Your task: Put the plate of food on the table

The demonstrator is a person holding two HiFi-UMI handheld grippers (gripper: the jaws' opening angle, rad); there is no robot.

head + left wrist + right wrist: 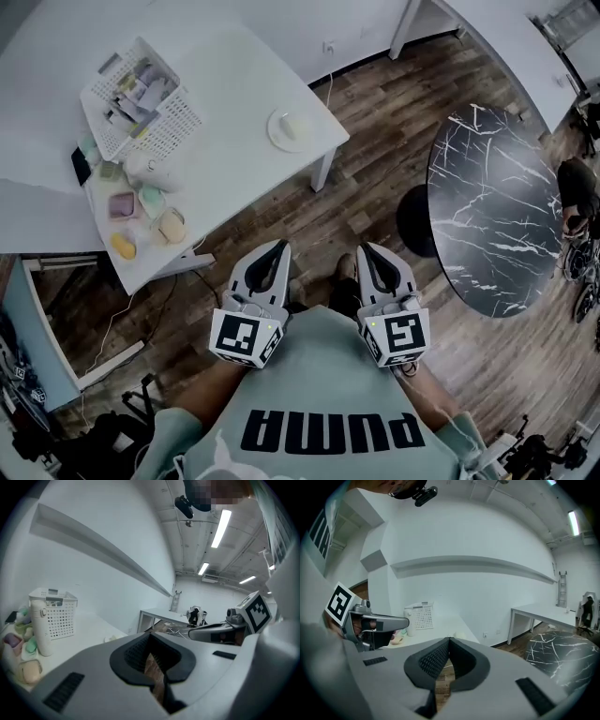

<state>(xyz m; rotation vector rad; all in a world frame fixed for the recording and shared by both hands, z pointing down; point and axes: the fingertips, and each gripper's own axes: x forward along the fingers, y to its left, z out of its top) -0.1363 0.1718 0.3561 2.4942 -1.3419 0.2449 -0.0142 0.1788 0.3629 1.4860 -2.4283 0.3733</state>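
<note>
A small white plate with pale food sits near the front right corner of the white table. It also shows faintly as the plate just past my left jaws, and as the plate just over my right jaws. My left gripper and right gripper hang side by side over the wooden floor, close to the person's chest and well short of the plate. Both are shut with nothing between the jaws, as the left gripper and the right gripper show in their own views.
A white basket of items, a white bottle and several pastel cups stand on the table's left part. A round black marble table is to the right. Cables run over the floor at lower left.
</note>
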